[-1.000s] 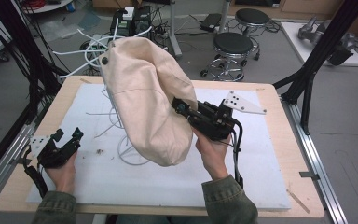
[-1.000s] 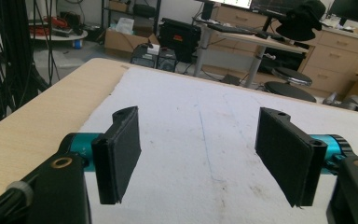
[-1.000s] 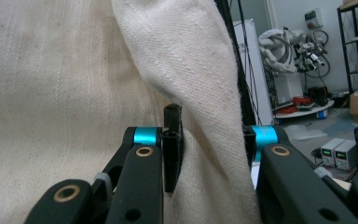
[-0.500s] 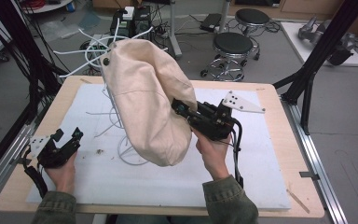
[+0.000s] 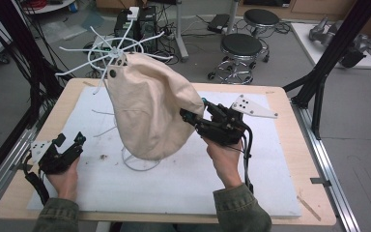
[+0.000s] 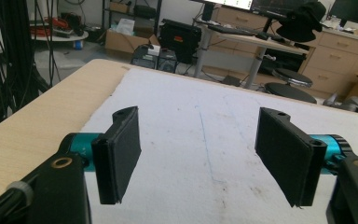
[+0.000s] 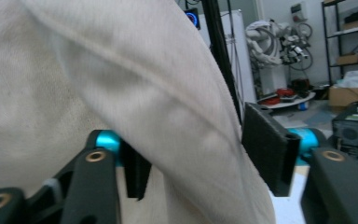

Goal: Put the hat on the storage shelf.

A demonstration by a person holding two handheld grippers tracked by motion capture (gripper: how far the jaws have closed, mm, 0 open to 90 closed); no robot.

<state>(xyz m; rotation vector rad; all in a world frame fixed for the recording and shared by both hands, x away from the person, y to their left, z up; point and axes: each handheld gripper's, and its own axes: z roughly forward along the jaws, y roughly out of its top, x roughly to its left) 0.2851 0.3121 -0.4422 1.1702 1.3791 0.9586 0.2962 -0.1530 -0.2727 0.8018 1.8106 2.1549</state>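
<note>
While the cream cloth bag (image 5: 147, 113) hangs over the white wire stand (image 5: 125, 72), its long axis runs up and down with a lean: the eyelet corner points up toward the far left, the rounded closed end sags toward the near edge, just above the stand's ring base (image 5: 140, 164). The bag sits over the middle of the white mat (image 5: 183, 183) on the wooden table (image 5: 19, 193).

Right gripper (image 5: 193, 113): at the bag's right flank. Its jaws have just been opening; in the right gripper view a fold of cloth lies between them, brushing the left pad, clear of the right pad (image 7: 268, 147).

Left gripper (image 5: 70, 142): rests on the mat near the left edge, well apart from the bag, jaws wide apart with bare mat between.

Surroundings: wire spokes fan out behind the bag's top. Two black stools (image 5: 241, 48) stand on the floor beyond the table; black frame struts (image 5: 333, 53) at far right.
</note>
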